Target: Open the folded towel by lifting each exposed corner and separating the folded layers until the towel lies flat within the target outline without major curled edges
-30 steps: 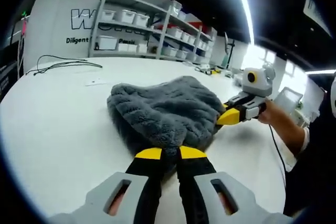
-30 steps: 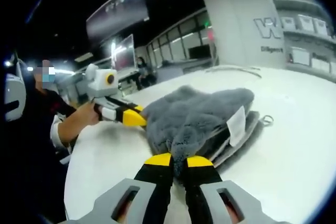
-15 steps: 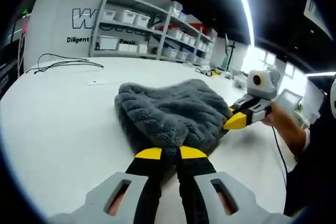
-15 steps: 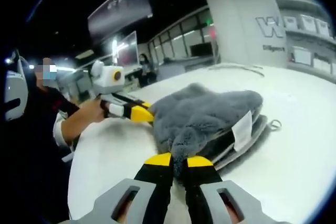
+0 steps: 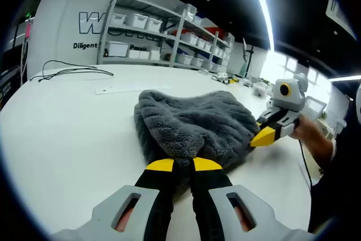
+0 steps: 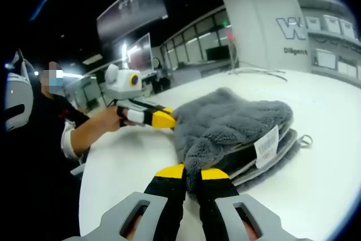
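Observation:
A fluffy grey towel lies bunched and folded on the white table. My left gripper is shut on the towel's near corner, with pile bulging between its yellow tips. My right gripper, held by a hand, meets the towel's right edge. In the right gripper view the towel shows stacked layers with a white label and a small loop. There my right gripper is shut on a raised fold of the top layer. My left gripper pinches the far left edge.
Shelves with white bins stand behind the table. A black cable and a flat white strip lie on the far tabletop. A person's sleeve and hand are at the table's edge.
The towel has slid and stretched wider between the two grippers, and its hump looks lower. Both grippers have stayed shut on it.

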A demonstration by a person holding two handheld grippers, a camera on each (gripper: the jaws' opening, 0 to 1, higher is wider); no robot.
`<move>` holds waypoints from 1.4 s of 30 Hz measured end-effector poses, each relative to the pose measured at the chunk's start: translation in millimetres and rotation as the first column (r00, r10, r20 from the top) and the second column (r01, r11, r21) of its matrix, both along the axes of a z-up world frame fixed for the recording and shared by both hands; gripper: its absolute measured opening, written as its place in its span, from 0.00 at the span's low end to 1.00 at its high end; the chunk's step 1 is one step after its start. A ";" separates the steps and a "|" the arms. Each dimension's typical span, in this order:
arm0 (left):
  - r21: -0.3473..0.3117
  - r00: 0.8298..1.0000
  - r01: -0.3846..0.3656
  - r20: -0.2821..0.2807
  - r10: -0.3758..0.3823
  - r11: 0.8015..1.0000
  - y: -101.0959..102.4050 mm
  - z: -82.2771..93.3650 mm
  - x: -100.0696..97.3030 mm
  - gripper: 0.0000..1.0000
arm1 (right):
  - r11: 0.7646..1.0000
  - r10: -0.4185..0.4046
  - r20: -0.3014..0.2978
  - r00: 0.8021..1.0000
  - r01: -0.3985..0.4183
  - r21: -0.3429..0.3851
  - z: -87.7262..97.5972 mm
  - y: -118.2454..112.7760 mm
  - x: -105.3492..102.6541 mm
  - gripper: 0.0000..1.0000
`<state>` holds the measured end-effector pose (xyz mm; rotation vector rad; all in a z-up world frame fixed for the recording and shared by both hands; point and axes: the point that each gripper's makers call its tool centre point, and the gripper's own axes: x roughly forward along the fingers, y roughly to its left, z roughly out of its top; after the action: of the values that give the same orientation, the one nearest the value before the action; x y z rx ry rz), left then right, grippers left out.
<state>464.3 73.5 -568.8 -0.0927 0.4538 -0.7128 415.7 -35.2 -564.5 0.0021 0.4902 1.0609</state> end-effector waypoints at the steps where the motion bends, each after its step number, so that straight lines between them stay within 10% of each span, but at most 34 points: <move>1: 0.000 1.000 0.000 0.001 0.000 1.000 0.7 -0.2 0.7 0.08 | 1.000 0.001 -0.001 1.000 -0.001 0.000 0.2 0.6 -1.2 0.03; 42: 0.054 0.998 -0.019 0.067 0.016 0.998 8.8 5.0 24.7 0.09 | 0.995 0.098 0.080 0.992 -0.099 0.008 12.0 60.8 -39.0 0.03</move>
<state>489.0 82.3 -563.8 -0.0213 0.4079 -0.6838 376.6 25.5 -552.6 -0.0541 0.4150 1.1562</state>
